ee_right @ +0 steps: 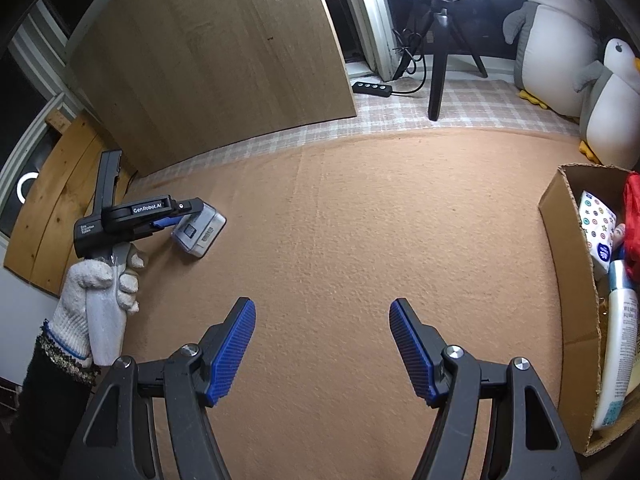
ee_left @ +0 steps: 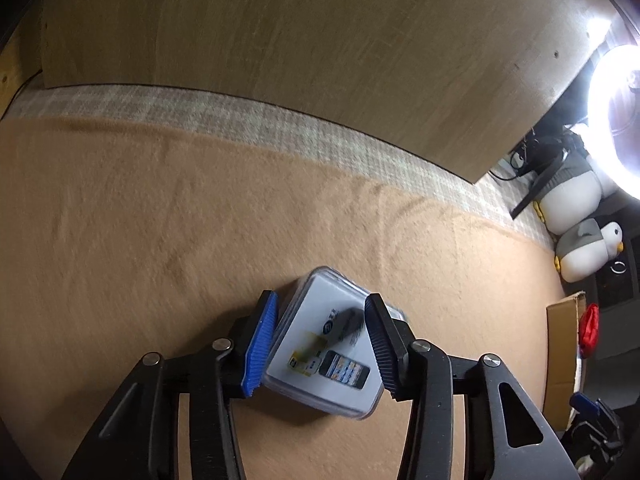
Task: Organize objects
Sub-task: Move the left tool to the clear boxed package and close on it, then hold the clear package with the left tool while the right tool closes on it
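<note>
A clear plastic case with a white printed card showing a phone (ee_left: 328, 344) sits between the blue pads of my left gripper (ee_left: 320, 312), which close on its sides. In the right wrist view the same case (ee_right: 198, 232) is in the left gripper (ee_right: 188, 210), tilted at the tan carpet on the far left; whether it touches the carpet I cannot tell. My right gripper (ee_right: 322, 312) is open and empty above the middle of the carpet. A cardboard box (ee_right: 568, 248) at the right holds a white tube, a patterned pack and something red.
A large wooden board (ee_right: 216, 60) leans at the back left. A tripod (ee_right: 438, 60), a power strip (ee_right: 372, 88) and two plush penguins (ee_right: 560, 32) stand at the back on a checked mat. The tan carpet (ee_right: 380, 220) covers the floor.
</note>
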Available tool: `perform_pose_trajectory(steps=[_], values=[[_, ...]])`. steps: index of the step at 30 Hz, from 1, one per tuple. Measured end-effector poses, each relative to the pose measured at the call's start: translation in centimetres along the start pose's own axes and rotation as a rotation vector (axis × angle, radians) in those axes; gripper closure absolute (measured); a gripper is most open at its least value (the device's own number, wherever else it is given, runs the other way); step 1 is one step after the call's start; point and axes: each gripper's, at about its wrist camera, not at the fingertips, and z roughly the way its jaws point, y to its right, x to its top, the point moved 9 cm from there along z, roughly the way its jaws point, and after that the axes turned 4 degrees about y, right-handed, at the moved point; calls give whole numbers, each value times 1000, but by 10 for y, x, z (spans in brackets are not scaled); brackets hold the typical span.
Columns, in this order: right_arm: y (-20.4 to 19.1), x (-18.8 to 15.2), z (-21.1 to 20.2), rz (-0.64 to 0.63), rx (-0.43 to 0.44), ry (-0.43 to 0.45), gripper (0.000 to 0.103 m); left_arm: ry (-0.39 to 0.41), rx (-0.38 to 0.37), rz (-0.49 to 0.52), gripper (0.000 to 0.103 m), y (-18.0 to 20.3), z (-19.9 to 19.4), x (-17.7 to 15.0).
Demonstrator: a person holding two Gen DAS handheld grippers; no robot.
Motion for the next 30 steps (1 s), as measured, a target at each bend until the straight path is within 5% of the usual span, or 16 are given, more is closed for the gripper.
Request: perform_pose_trajectory(steps=[12, 17, 30], values=[[-13, 12, 31, 37, 92, -31, 37, 6, -39, 17, 56, 40, -5, -47], [-24, 28, 61, 82, 165, -69, 37, 15, -67, 44, 28, 45, -15, -54], [-86, 42, 137, 11, 230, -206, 37, -4, -59, 133, 27, 54, -18, -63]])
